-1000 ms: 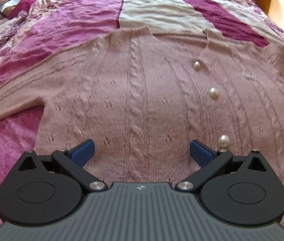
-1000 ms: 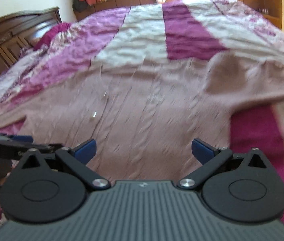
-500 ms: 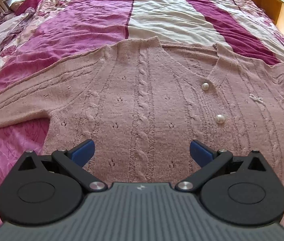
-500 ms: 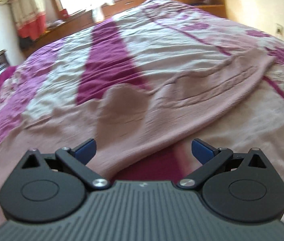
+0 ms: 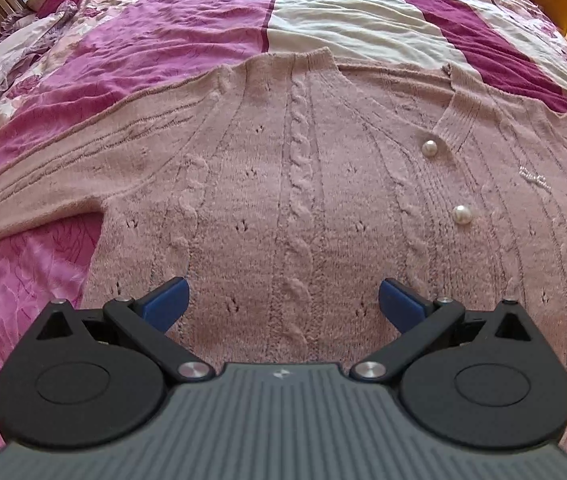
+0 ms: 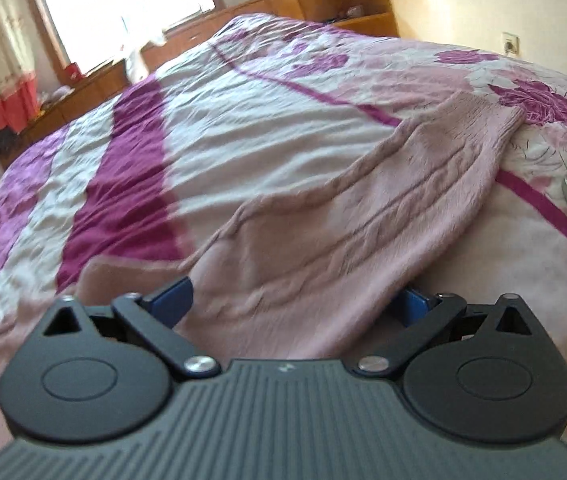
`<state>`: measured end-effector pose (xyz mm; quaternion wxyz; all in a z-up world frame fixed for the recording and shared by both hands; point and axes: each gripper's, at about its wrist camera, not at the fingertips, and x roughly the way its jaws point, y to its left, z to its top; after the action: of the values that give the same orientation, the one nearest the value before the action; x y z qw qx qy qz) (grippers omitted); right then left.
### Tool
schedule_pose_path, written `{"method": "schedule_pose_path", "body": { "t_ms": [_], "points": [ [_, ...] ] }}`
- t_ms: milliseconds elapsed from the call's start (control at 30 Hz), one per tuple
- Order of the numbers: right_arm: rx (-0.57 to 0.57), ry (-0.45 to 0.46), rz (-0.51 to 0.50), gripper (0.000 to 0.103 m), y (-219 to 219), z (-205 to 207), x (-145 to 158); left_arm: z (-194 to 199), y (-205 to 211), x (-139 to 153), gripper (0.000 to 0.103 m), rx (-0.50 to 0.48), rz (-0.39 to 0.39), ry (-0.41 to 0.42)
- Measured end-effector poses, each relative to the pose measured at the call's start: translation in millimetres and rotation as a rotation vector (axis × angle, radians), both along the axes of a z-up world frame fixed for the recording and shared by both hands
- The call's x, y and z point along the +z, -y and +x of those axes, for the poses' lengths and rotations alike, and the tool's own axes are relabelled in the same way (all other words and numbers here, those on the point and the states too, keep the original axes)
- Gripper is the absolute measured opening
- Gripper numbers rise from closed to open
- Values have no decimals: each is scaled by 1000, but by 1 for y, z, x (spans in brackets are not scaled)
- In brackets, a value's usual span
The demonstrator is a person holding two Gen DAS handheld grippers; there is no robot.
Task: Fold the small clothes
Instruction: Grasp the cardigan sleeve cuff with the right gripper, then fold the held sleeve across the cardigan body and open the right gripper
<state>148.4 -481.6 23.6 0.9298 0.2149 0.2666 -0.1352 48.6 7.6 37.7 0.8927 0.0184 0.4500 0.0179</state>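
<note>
Pink cardigan [image 5: 291,184] spread flat on my striped bedspread [image 5: 187,28], filling the frame's middle.
Its right sleeve [image 6: 367,216] runs toward the upper right of the right view. Two pearl buttons [image 5: 462,214] sit at right. My left gripper [image 5: 283,300] gapes wide over the knit; my right gripper [image 6: 291,300] is wide too, with the sleeve between its fingers.

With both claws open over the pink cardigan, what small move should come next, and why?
Probably close the right claw on the sleeve to fold it in. The cardigan lies flat and buttoned on the bedspread, that sleeve is spread outward between the open fingers, and the left claw holds nothing.
</note>
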Motion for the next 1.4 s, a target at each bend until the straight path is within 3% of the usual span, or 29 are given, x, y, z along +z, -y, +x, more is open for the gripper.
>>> {"method": "schedule_pose_path", "body": {
  "t_ms": [33,100,167,233,300,433,633,933,1233,1400],
  "points": [
    [-16,12,-1,99,5,5,-1,-1,0,-1,103,0,1,-1],
    [-53,30,-1,85,12,12,0,-2,0,-1,103,0,2,-2],
    [-108,31,11,43,20,16,1,-3,0,-1,103,1,1,-2],
    [-115,54,70,12,29,14,5,-5,0,-2,103,2,-4,-5],
    [-129,93,101,8,32,4,14,-7,0,-1,103,-1,-11,-6],
    [-94,163,-9,8,20,-27,47,-12,-2,5,103,-6,-28,18],
    [-59,134,-190,8,-11,-63,88,-16,-14,13,103,14,-47,40],
    [101,183,-252,8,-97,-63,132,-22,-46,32,103,55,-23,91],
    [252,247,-239,8,-213,-34,142,-34,-97,56,103,126,12,156],
    [335,276,-271,8,-276,-23,124,-45,-123,63,103,160,-11,179]
  ]
}}
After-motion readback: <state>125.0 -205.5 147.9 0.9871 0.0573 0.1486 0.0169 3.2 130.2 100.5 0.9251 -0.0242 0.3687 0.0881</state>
